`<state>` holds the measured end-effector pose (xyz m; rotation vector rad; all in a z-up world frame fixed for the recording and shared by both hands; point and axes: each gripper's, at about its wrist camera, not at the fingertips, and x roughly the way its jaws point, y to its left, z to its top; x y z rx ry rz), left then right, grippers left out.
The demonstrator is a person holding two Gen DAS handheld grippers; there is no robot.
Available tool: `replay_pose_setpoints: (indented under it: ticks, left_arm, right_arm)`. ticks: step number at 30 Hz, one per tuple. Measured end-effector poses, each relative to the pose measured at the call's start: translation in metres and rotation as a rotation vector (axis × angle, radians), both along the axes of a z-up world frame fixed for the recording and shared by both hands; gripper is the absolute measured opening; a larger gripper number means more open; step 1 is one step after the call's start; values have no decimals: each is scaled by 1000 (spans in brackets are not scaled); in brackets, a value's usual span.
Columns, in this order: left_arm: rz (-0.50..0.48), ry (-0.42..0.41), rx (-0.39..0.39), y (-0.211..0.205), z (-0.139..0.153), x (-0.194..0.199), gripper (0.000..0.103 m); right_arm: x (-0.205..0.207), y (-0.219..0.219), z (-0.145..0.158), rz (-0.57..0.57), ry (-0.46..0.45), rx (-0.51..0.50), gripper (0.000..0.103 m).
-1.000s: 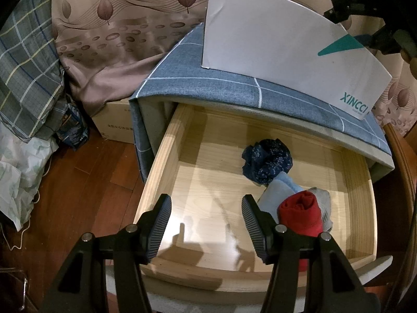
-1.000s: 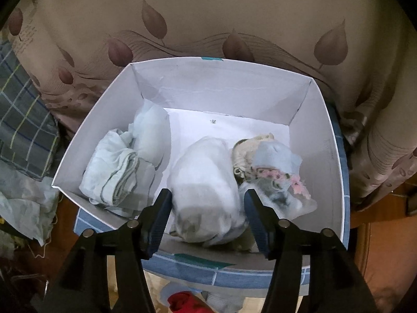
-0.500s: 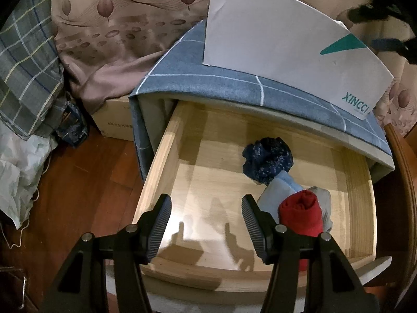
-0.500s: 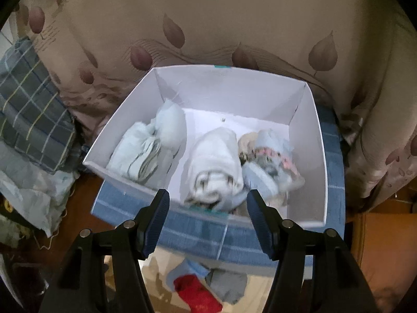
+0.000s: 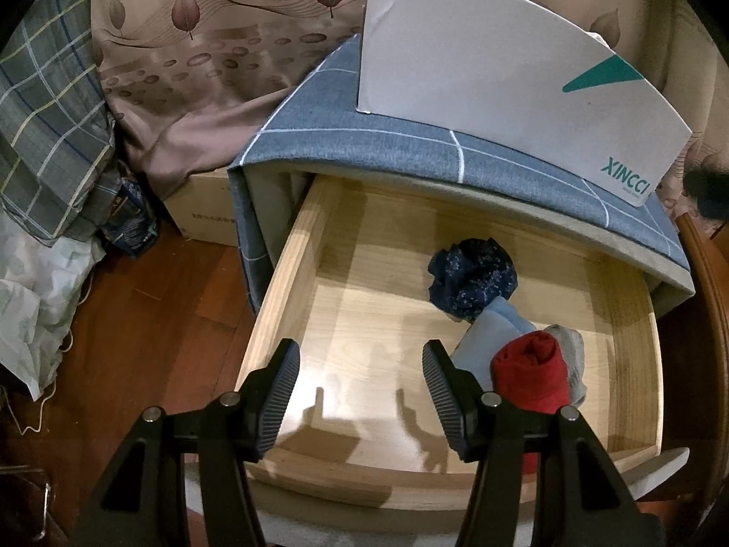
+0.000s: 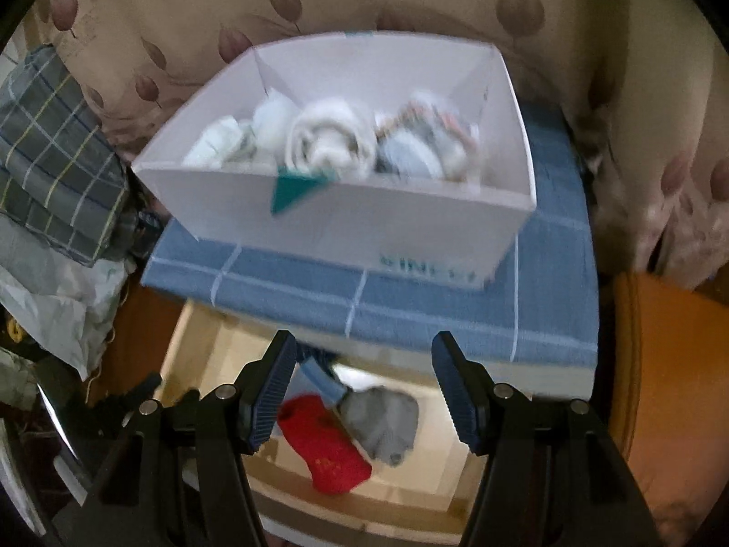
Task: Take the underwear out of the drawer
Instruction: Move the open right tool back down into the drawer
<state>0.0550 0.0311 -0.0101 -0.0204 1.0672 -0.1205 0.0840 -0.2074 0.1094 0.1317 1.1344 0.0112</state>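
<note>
The wooden drawer [image 5: 291, 301] stands pulled out under a blue checked cloth [image 5: 387, 146]. Inside lie a dark blue patterned bundle [image 5: 471, 278], a light blue piece [image 5: 492, 337], a red roll [image 5: 531, 376] and a grey piece [image 5: 572, 346]. My left gripper [image 5: 360, 389] hovers open over the drawer's bare front left, nothing between its fingers. My right gripper [image 6: 362, 387] is open and empty, above the drawer's front, with the red roll [image 6: 325, 444] and grey piece [image 6: 382, 424] below it. The white box [image 6: 364, 219] on the cloth holds several pale rolled garments [image 6: 332, 141].
A leaf-patterned curtain [image 5: 205, 59] hangs behind. Plaid fabric [image 5: 45, 127] and white bags [image 5: 32, 301] pile on the left over the red wood floor [image 5: 136, 342]. A cardboard box [image 5: 200, 214] sits beside the cabinet. A brown wooden edge [image 5: 706, 282] is at the right.
My right gripper has drawn back from above the white box toward the drawer's front, so the red and grey pieces came into view. The left gripper stayed put.
</note>
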Motion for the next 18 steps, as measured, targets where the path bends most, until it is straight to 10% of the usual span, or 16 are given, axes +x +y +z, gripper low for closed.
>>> replay_pose_setpoints:
  ticks: [18]
  left_arm:
    - [-2, 0, 6, 0, -2, 1, 58]
  right_arm:
    - [-29, 0, -114, 0, 215, 43, 59]
